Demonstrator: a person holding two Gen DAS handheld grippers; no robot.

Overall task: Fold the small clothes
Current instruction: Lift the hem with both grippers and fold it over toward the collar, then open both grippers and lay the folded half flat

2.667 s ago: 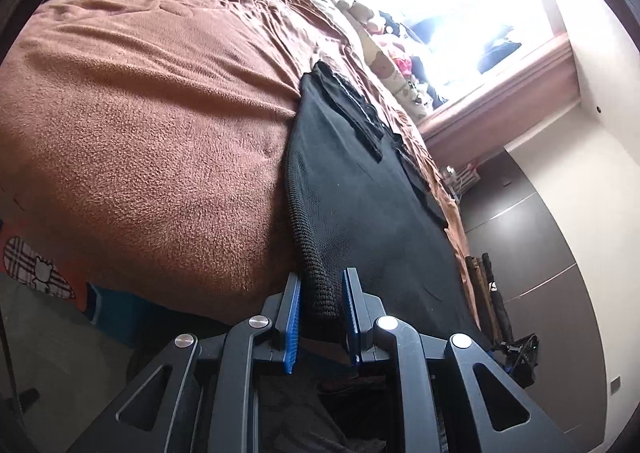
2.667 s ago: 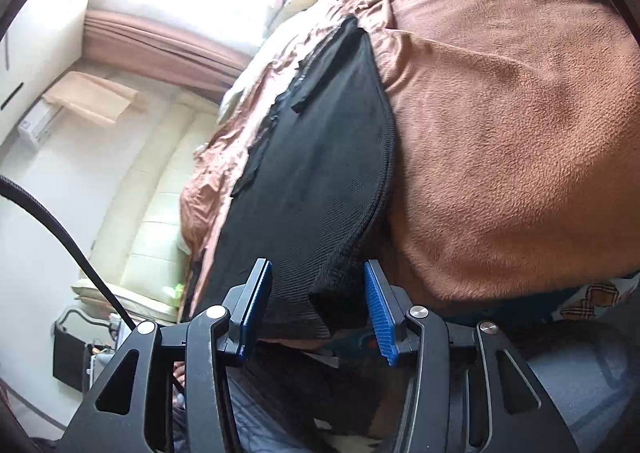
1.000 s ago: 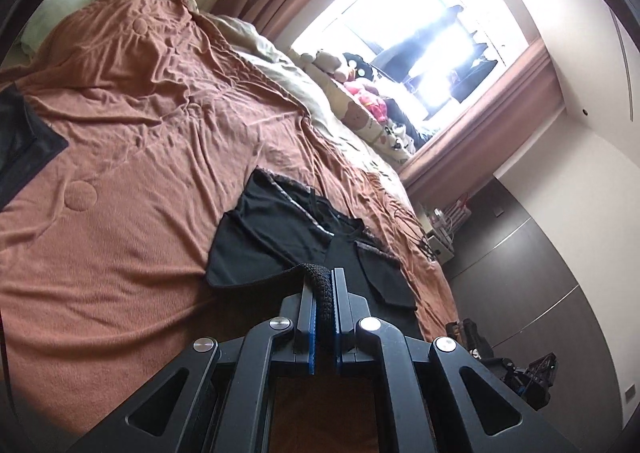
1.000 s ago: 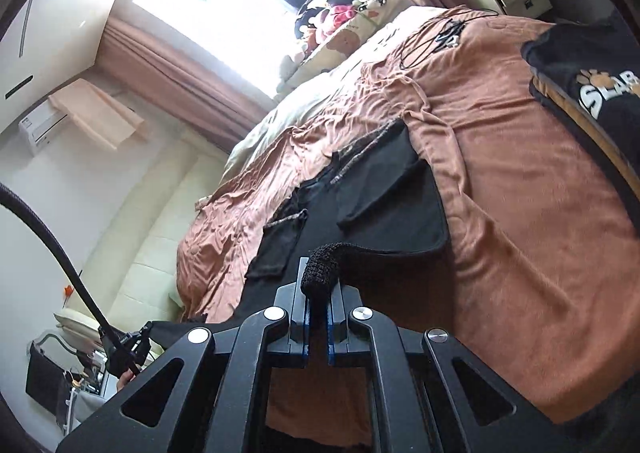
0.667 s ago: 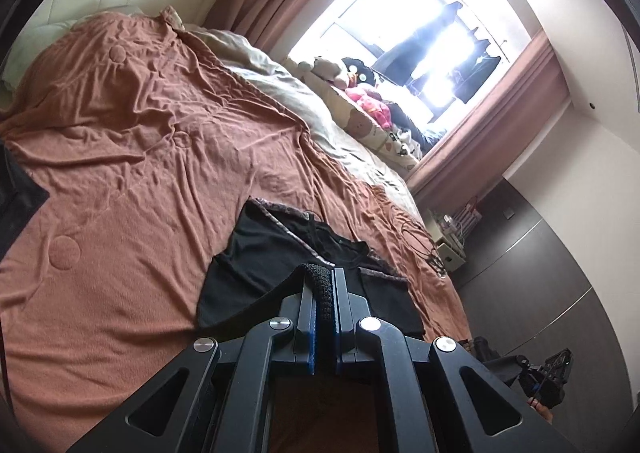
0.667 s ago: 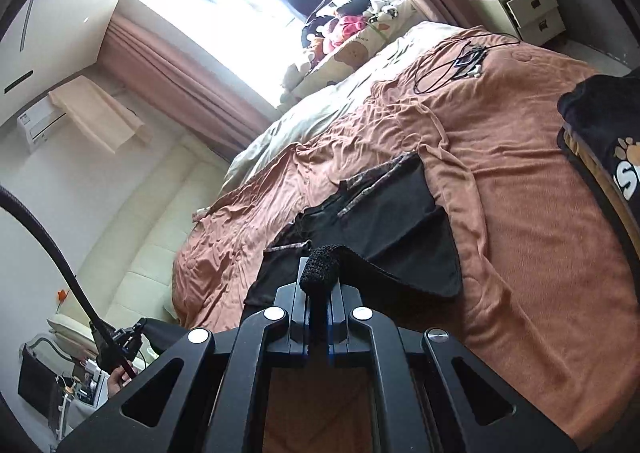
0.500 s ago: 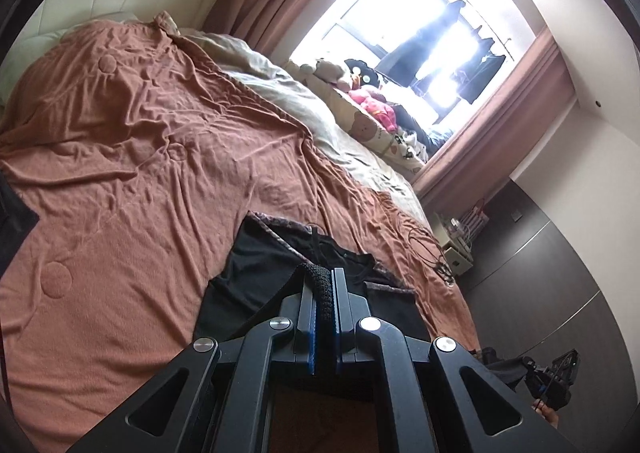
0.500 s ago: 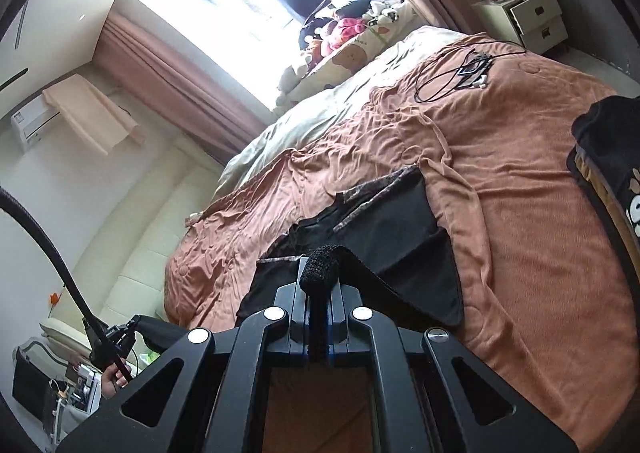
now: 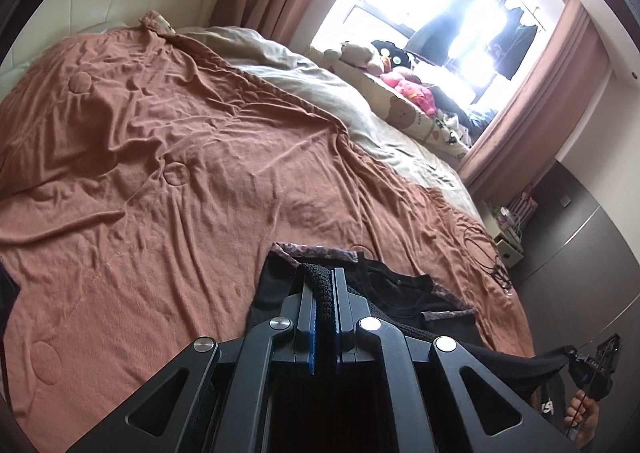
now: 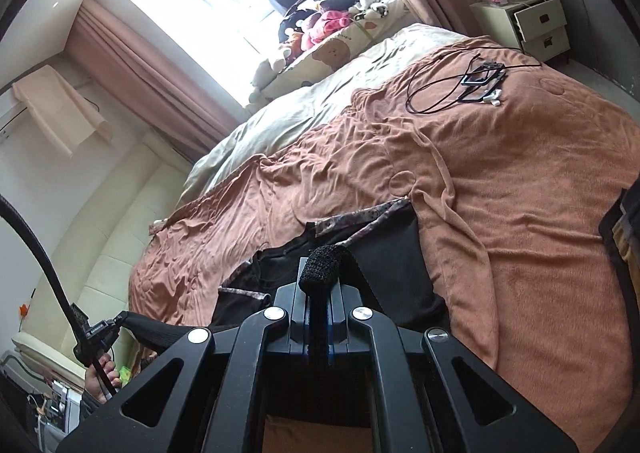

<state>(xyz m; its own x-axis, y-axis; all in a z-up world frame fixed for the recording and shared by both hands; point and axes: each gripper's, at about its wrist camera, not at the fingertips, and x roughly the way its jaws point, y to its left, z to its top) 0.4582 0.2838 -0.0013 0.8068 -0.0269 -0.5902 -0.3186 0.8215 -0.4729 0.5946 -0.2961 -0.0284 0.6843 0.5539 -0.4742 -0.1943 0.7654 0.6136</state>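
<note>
Over the rust-brown fleece bed cover (image 9: 200, 181), both grippers, left gripper (image 9: 323, 293) and right gripper (image 10: 318, 285), fingers clamped on the black knit garment's (image 9: 400, 293) hem, have carried it forward toward the collar: fold halfway.

I counted one black top (image 9: 404, 293), two grippers (image 9: 324, 285) (image 10: 318, 293), one brown blanket (image 9: 180, 173), one nightstand (image 10: 532, 23) and one cable bundle (image 10: 460, 85).

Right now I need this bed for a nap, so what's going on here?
A person is folding a black knit top on the brown blanket. The left tongs and right tongs are each shut on its ribbed hem, carrying that hem over toward the patterned-trim sleeves. The fold isn't laid down yet.
</note>
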